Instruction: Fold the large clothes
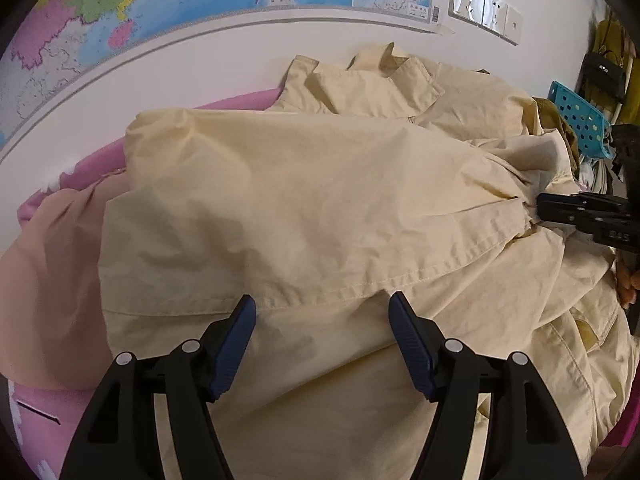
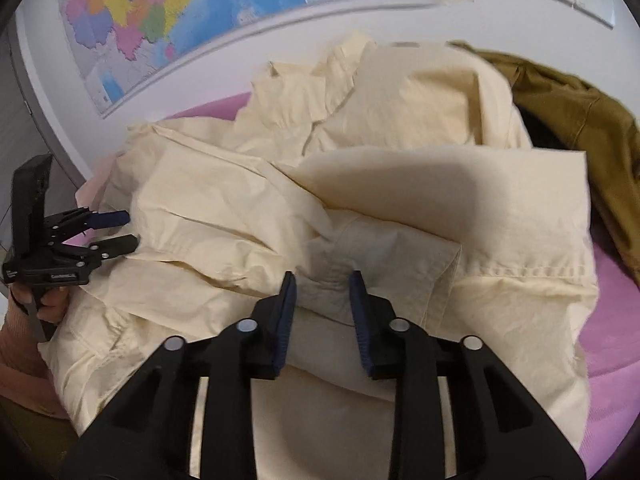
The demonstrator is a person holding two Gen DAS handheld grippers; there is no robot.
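Nearest the viewer, the left hand-held gripper [image 1: 322,306] hangs released over a hemmed edge of the jacket [image 1: 312,200], its blue pads [image 1: 240,340] spread wide and holding nothing, seemingly lined up to take that hem. Beside it to the right, the right hand-held gripper [image 2: 322,286] has its jaws partly apart around a bunched cuff or fold of the same cream jacket; whether it pinches the cloth I cannot tell. Spread across most of the pink bed [image 2: 612,312], the jacket lies half folded, collar [image 1: 372,76] toward the far edge. Farther right lies an olive garment [image 2: 576,120]. Beyond, a map [image 2: 180,12] covers the wall.
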